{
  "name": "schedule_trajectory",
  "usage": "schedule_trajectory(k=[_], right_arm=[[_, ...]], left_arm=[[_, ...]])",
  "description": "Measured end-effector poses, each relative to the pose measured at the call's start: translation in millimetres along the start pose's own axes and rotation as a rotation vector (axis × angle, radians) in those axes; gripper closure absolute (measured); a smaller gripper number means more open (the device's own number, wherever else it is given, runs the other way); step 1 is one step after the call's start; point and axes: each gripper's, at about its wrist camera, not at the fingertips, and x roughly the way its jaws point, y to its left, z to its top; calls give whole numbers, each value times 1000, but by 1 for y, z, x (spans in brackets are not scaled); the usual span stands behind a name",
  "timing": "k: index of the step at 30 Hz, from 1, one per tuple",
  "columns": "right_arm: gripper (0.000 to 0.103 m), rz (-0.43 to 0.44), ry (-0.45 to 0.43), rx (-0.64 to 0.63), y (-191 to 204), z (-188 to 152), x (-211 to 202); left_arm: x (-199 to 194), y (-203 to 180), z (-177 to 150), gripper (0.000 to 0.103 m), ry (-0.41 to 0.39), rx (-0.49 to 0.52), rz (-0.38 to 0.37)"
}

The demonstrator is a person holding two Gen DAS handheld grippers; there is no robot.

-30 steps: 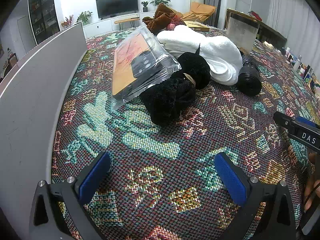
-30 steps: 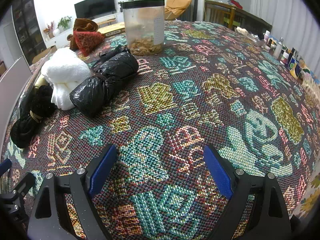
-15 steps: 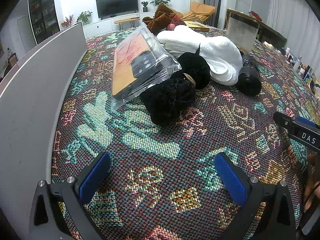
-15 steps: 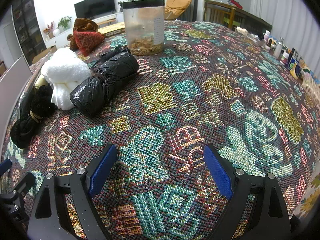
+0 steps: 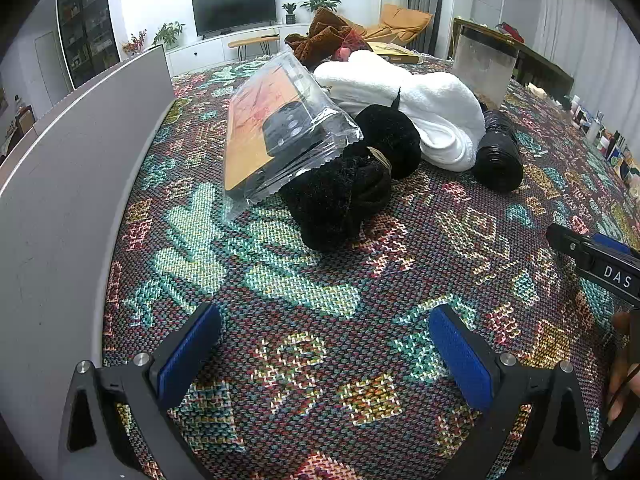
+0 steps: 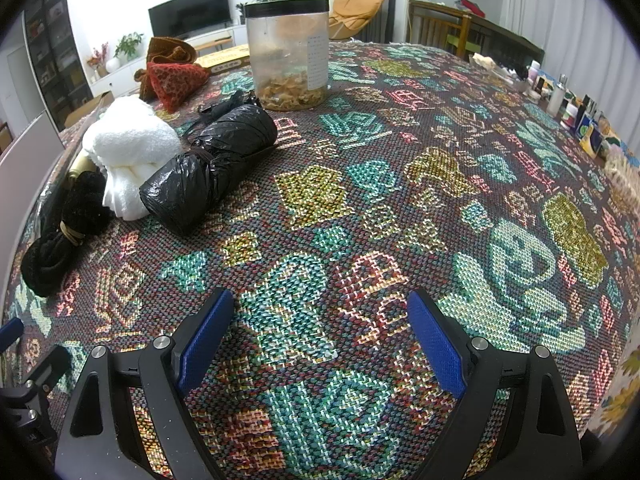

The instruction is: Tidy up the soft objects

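A heap of soft things lies on the patterned tablecloth [image 5: 304, 360]. Nearest my left gripper [image 5: 324, 348] is a black fuzzy bundle [image 5: 340, 196] tied with a tan band, with a clear plastic packet [image 5: 280, 128] leaning on it. Behind sit a white towel [image 5: 424, 108] and a black plastic-wrapped roll [image 5: 498, 156]. The left gripper is open and empty, well short of the bundle. In the right wrist view, my right gripper [image 6: 320, 340] is open and empty over bare cloth, with the black roll [image 6: 212, 168], white towel [image 6: 128, 148] and black bundle [image 6: 64, 232] to its far left.
A grey upright panel [image 5: 72, 184] runs along the table's left edge. A clear jar [image 6: 288, 52] with a black lid stands behind the roll, near a brown and red knit item [image 6: 172, 72]. Small bottles [image 6: 576, 112] line the far right edge.
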Motion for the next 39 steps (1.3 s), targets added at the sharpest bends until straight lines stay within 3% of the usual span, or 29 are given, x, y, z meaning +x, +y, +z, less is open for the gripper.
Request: schedule_trajectory(k=[3, 8, 11, 14, 15, 16, 17, 22, 27, 32, 36, 37, 39], right_arm=[[12, 38, 7, 34, -5, 3, -3], [14, 259, 6, 191, -7, 27, -5], [15, 328, 15, 165, 16, 50, 6], [16, 337, 43, 105, 37, 63, 23], [23, 350, 73, 97, 41, 65, 32], [50, 369, 114, 93, 42, 66, 40], [52, 373, 102, 87, 39, 67, 38], [56, 312, 117, -4, 14, 63, 22], [59, 169, 128, -163, -31, 76, 29], [59, 113, 123, -223, -57, 120, 61], [58, 95, 57, -212, -60, 159, 84], [55, 98, 42, -194, -61, 165, 88], [33, 103, 25, -128, -68, 175, 90]], left_arm=[[0, 0, 0, 0, 0, 0, 0], [0, 0, 0, 0, 0, 0, 0], [0, 0, 0, 0, -1, 0, -1], [0, 0, 0, 0, -1, 0, -1], [-1, 0, 0, 0, -1, 0, -1], [-1, 0, 0, 0, -1, 0, -1], [0, 0, 0, 0, -1, -1, -1], [0, 0, 0, 0, -1, 0, -1], [0, 0, 0, 0, -1, 2, 4], [0, 0, 0, 0, -1, 2, 3], [0, 0, 0, 0, -1, 2, 3], [0, 0, 0, 0, -1, 2, 3], [0, 0, 0, 0, -1, 2, 3]])
